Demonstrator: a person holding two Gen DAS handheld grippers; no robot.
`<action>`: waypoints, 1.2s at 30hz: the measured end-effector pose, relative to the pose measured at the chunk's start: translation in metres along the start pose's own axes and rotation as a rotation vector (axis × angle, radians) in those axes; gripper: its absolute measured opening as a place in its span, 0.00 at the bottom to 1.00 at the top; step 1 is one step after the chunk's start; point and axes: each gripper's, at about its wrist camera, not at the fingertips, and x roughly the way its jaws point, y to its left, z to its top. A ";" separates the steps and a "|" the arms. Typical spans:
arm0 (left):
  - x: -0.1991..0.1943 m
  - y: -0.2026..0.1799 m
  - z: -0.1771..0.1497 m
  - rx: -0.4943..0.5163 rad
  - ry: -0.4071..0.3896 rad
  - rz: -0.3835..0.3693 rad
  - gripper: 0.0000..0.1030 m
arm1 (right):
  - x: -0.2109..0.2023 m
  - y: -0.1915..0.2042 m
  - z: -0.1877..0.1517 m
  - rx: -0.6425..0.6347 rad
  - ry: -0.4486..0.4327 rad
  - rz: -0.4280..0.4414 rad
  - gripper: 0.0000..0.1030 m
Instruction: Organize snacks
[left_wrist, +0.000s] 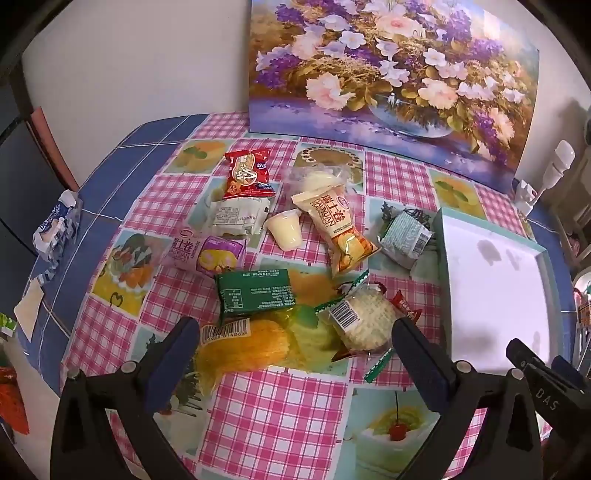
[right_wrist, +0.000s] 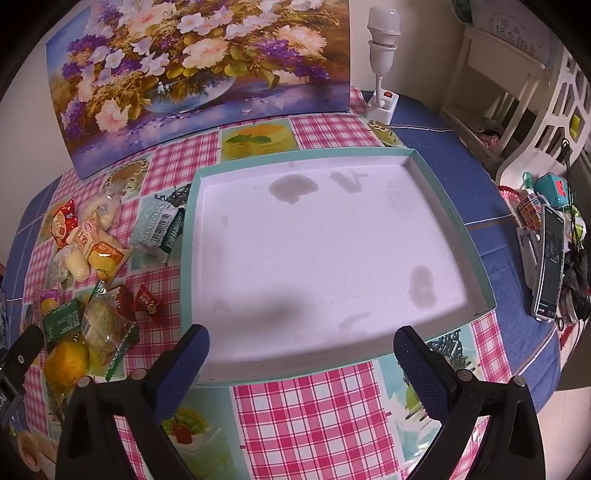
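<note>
Both grippers are spread wide with nothing between the fingers; the left gripper (left_wrist: 291, 332) hangs over the near end of the snack pile, the right gripper (right_wrist: 301, 341) sits over the near edge of the tray (right_wrist: 476, 258).

The tray is the only container here: a shallow teal-rimmed box lid with a white floor, and it holds no snacks at all, just a few greyish stains on the bottom.

All the snacks lie on the checkered tablecloth (left_wrist: 280, 417) to the left of the tray. Nearest the left gripper's fingers there's one yellow noodle-looking bundle (left_wrist: 240, 345) and one clear-wrapped pale round cake (left_wrist: 365, 323); the cake lies near the tray's left wall, with one small red candy (left_wrist: 406, 306) between it and the tray. One green box-shaped pack (left_wrist: 255, 293) is just behind the yellow bundle. Further from the tray: one purple roll pack (left_wrist: 205, 253), one white wrapped bar (left_wrist: 238, 216), one red packet (left_wrist: 247, 173). Middle of the pile: one little jelly cup (left_wrist: 284, 230) touching one long orange-and-cream roll pack (left_wrist: 338, 230), plus one clear bag with something white inside (left_wrist: 319, 181) behind that. One silvery-green wrapper (left_wrist: 404, 234) lies just beside the tray's far left corner.

So that's eleven snack items as far as I can count; some overlap, so I could be off.

A big flower painting (left_wrist: 391, 77) leans on the wall behind the tray; one white lamp (right_wrist: 382, 55) stands past the tray's far right corner.
</note>
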 end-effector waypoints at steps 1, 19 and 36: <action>0.000 0.000 0.000 0.000 0.000 -0.001 1.00 | 0.000 0.000 0.000 0.000 0.000 0.000 0.99; 0.003 0.000 0.001 -0.012 -0.008 0.032 1.00 | 0.000 0.001 0.000 -0.001 0.001 0.000 0.99; 0.002 0.004 0.000 -0.010 -0.002 0.037 1.00 | 0.001 0.001 0.000 -0.002 0.002 0.001 0.99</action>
